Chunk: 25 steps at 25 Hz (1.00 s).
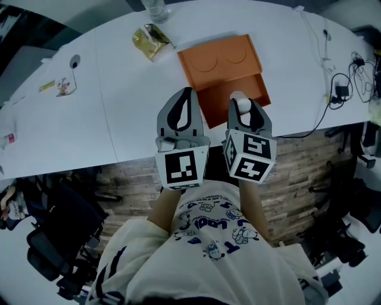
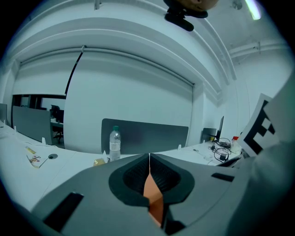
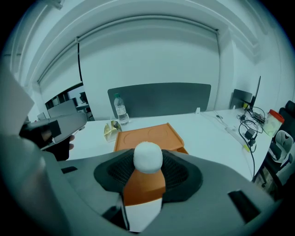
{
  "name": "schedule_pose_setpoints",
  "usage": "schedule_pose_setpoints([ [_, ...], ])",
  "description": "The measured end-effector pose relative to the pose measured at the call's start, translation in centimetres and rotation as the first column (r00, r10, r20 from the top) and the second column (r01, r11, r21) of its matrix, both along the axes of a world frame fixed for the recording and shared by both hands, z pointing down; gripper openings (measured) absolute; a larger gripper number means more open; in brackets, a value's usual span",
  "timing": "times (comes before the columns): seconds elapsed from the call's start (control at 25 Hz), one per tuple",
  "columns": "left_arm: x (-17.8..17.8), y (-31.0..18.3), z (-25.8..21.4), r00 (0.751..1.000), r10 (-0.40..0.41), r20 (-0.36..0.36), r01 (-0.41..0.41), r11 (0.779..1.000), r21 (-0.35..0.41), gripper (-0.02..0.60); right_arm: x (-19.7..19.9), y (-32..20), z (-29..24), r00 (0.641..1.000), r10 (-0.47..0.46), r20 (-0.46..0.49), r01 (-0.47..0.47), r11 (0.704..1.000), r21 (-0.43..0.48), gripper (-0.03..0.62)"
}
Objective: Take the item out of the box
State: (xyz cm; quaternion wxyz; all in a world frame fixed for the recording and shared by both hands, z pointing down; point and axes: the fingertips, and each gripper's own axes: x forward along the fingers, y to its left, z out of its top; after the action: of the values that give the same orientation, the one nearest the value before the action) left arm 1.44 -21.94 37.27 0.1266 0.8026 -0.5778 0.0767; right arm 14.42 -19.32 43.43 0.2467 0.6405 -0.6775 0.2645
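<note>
Office partitions and pale walls stand behind a long white table [image 1: 119, 107]. On it an orange flat box [image 1: 226, 65] lies open at the middle of the near edge, its lid folded back toward the far edge. A clear plastic bottle [image 1: 156, 9] and a crumpled yellow snack packet [image 1: 152, 40] are seen by the far edge, and black cables [image 1: 342, 89] toward the right edge.

The small white round item [image 3: 147, 157] is gripped between the ribbed pads of the right gripper [image 1: 241, 106] — the jaws are spread wide around it and pressed on its two sides. It is held over the box's open tray, by the near edge. The left gripper [image 1: 189, 93] is closed on nothing, its tips meeting in a line; only the orange of the box is glimpsed through the gap below them.

The step in hand is judged to be the lift-out. It would be done well with an even squeeze. The item should be carried straight up until the tray wall is cleared, and only then taken sideways to bare table. The idle gripper is best held off the lid so that the light box is not dragged.

What the item is made of cannot be told — it looks soft. Its underside is hidden by the jaws. Much of the tray's inside is covered by both grippers, so whether anything else lies there cannot be judged.
</note>
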Motion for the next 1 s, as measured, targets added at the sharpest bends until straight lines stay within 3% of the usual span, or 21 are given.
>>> schedule_pose_setpoints([
  [1.0, 0.0, 0.1, -6.2, 1.000, -0.012, -0.008, 0.013, 0.990, 0.140, 0.018, -1.5, -0.9, -7.2, 0.998, -0.053, -0.015, 0.055, 0.983, 0.174, 0.186],
])
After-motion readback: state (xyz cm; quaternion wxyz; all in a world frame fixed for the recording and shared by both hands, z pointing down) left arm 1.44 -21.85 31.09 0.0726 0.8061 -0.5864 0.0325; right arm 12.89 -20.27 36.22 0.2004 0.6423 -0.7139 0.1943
